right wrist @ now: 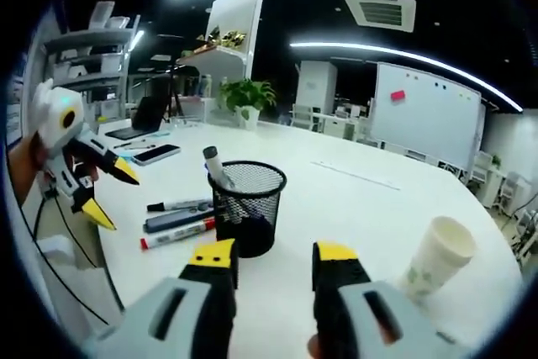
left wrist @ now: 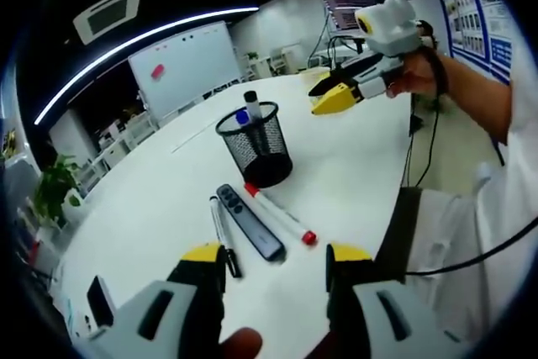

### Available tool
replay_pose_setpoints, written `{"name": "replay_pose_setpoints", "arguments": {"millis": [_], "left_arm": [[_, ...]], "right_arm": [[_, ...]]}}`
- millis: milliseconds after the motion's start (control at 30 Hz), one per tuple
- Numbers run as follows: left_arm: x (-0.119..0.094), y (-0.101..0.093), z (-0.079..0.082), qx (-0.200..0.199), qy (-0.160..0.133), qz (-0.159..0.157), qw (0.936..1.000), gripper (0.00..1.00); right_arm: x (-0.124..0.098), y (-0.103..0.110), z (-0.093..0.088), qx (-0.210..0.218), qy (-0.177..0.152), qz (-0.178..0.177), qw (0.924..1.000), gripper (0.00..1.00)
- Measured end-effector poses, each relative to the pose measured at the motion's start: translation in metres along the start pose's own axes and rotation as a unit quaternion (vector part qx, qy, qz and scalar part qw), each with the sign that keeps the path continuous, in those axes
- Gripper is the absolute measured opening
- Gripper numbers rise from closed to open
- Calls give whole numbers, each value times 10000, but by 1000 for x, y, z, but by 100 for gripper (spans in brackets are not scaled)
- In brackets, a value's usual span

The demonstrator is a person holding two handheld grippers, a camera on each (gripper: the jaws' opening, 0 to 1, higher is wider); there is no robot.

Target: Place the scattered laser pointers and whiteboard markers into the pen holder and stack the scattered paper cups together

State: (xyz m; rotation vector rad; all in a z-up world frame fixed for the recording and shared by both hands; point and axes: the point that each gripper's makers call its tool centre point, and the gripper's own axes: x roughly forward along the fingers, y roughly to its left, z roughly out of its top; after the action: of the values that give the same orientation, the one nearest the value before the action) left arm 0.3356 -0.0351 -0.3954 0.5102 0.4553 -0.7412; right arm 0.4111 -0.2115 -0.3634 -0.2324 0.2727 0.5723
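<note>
Hovering open-jawed, the left gripper [left wrist: 276,266] faces the red-capped marker [left wrist: 280,213] at twelve o'clock, likely next for the pen holder [left wrist: 255,145]; the right gripper [right wrist: 273,262] waits, jaws apart.

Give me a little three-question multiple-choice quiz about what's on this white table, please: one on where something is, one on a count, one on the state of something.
1. Where do the loose pens lie?
A. on the table beside the mesh pen holder
B. inside the paper cup
C. on the whiteboard

2. How many loose items lie beside the holder?
A. one
B. three
C. six

3. How is the paper cup standing?
A. crushed flat
B. upright, mouth up
C. stacked in another cup

Answers:
1 A: the black marker, the dark laser pointer and the red-capped marker lie on the table beside the holder.
2 B: those three show in both views.
3 B: its open rim faces up, alone.
</note>
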Motion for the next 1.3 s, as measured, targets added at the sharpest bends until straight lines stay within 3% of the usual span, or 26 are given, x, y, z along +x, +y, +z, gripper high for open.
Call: {"name": "replay_pose_setpoints", "arguments": {"millis": [467, 733, 967, 1300], "left_arm": [[1, 7, 0, 1, -10, 63, 10000, 49], [1, 9, -3, 142, 47, 56, 9999, 49], [-1, 11, 3, 48, -79, 87, 9999, 49], [-2, 20, -5, -21, -129, 255, 9996, 48]], "right_arm": [[-11, 18, -12, -339, 386, 262, 9983, 39], [-17, 27, -24, -201, 631, 523, 9964, 40], [-21, 32, -34, -311, 881, 596, 9938, 40], [-27, 32, -34, -504, 986, 581, 9922, 40]]}}
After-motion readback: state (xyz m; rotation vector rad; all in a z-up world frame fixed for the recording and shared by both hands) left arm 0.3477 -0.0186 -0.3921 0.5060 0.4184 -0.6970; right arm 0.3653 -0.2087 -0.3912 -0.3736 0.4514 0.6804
